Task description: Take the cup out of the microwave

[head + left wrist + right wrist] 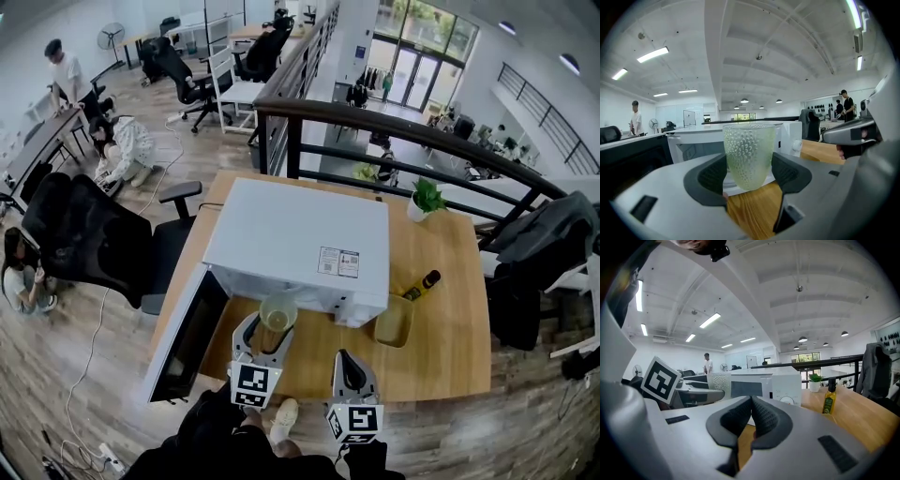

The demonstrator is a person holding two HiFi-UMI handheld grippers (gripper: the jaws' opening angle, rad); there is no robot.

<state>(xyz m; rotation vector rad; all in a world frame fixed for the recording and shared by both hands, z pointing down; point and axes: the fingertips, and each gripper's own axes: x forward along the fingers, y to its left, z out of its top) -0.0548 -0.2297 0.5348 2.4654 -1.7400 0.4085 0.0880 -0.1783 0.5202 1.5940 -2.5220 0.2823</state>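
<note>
- Left gripper (271,331) clamps the dimpled green glass cup (749,154) — upright, a jaw on each side.
- Cup is outside the white microwave (300,239), at its 6 o'clock, over the wooden table (441,356).
- Microwave door (187,337) hangs open at 8 o'clock.
- Right gripper (751,414) — jaws pressed together, empty, at the cup's 4 o'clock.
- Oil bottle (422,284) lies at the microwave's 3 o'clock.

light: bright, even; white ceiling strip lamps (652,54) blown out, daylight through tall glazed windows (419,26) | shadows: faint, soft | focus: dimpled pale-green glass cup (749,154) sharp, nearest foreground soft | edges: fisheye bending, black vignetted corners
</note>
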